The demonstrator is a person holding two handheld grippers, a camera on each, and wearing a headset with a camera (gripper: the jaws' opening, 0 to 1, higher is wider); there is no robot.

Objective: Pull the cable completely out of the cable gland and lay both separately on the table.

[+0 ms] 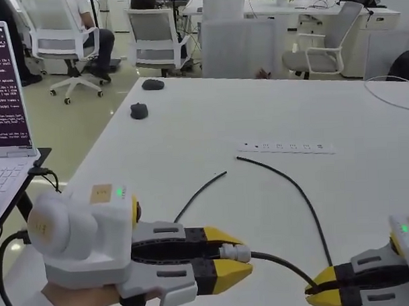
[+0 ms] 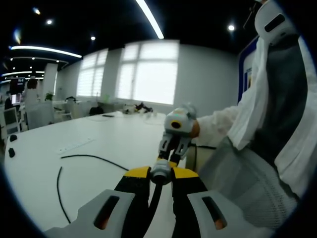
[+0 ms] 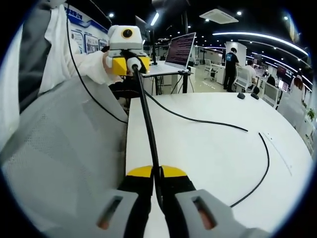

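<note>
Cable gland (image 1: pixel 236 252) sits clenched in the left claw (image 2: pixel 161 174) at lower centre of the head view, with the cable (image 1: pixel 296 187) threaded through it. The right claw (image 1: pixel 318 287), at lower right, is clamped on that cable. I judge this the pulling step: next, draw the 2 claws apart over the worktop (image 1: pixel 210 119) until the cable's end slips free.

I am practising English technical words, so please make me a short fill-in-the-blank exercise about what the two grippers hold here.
1. The left gripper is shut on the pale, round ____.
2. The right gripper is shut on the black ____ that runs out of it.
3. Farther off on the table lies a white power ____.
Missing words: gland; cable; strip.
</note>
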